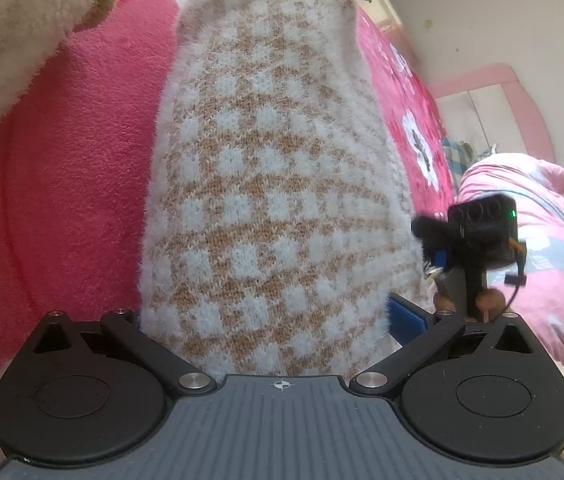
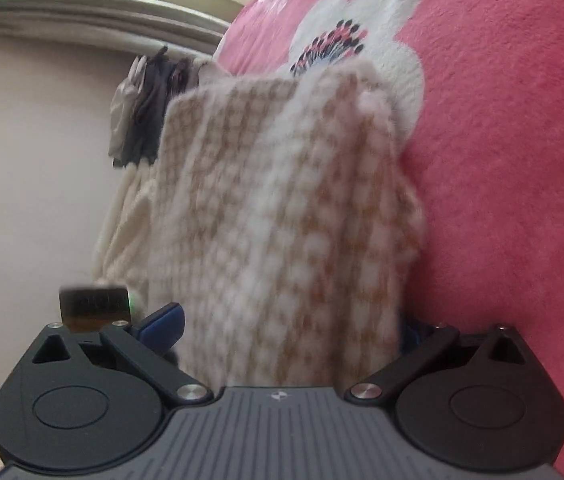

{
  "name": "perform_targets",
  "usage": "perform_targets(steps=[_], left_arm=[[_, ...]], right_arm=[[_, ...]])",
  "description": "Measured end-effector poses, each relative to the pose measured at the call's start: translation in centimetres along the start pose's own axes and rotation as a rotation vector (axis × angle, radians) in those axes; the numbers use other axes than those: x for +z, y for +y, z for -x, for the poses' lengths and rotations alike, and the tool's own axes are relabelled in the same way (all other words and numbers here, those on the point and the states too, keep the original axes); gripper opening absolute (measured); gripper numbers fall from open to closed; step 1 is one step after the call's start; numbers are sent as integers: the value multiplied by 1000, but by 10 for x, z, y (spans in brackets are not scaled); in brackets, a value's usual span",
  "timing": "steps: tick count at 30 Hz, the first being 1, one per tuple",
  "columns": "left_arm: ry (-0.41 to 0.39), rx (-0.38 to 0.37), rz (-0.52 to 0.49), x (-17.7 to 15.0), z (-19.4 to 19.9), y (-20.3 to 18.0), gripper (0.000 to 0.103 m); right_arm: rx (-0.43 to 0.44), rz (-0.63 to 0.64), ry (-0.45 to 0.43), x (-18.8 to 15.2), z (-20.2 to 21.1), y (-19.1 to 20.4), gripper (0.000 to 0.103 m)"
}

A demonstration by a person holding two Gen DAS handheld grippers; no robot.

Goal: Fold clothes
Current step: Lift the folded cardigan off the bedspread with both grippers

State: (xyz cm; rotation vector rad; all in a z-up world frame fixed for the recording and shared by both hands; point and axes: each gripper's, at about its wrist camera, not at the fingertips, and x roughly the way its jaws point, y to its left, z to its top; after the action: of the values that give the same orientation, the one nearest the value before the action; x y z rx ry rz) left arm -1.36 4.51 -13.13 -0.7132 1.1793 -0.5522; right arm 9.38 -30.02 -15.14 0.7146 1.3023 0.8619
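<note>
A fuzzy tan-and-white checked sweater (image 1: pixel 266 184) fills the gap between the fingers of my left gripper (image 1: pixel 278 320). Its blue right finger pad (image 1: pixel 406 320) presses the sweater's edge, and the left finger is hidden behind the knit. In the right wrist view the same sweater (image 2: pixel 282 220), folded in layers and blurred, sits wedged in my right gripper (image 2: pixel 286 328). That gripper's blue left finger (image 2: pixel 162 322) lies against the sweater's side. Both grippers hold the thick bundle with fingers wide apart. Each gripper shows in the other's view: the right gripper (image 1: pixel 478 248) and the left gripper (image 2: pixel 94 308).
A pink fleece blanket (image 1: pixel 62 184) with white flower prints (image 2: pixel 362 40) covers the bed under the sweater. A cream fleece garment (image 1: pixel 10 20) lies at the far left. A pink quilt (image 1: pixel 542 240) is bunched at the right. Clothes (image 2: pixel 142 112) hang on the wall beyond.
</note>
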Motion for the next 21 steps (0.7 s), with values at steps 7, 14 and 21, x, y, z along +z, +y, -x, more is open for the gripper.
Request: perform_targets(steps=[7,14,21], left_arm=[[10,-5,0,3,3,5,103],[12,0,-2,3,4,4,103],[9,5,-3,1,5,0,103]], right_arm=[[-127,-52,-16,-5,26,4,99],[-100,-159,-19,-21,37,-20,103],[-15,-90,15,-8,9,-10,103]])
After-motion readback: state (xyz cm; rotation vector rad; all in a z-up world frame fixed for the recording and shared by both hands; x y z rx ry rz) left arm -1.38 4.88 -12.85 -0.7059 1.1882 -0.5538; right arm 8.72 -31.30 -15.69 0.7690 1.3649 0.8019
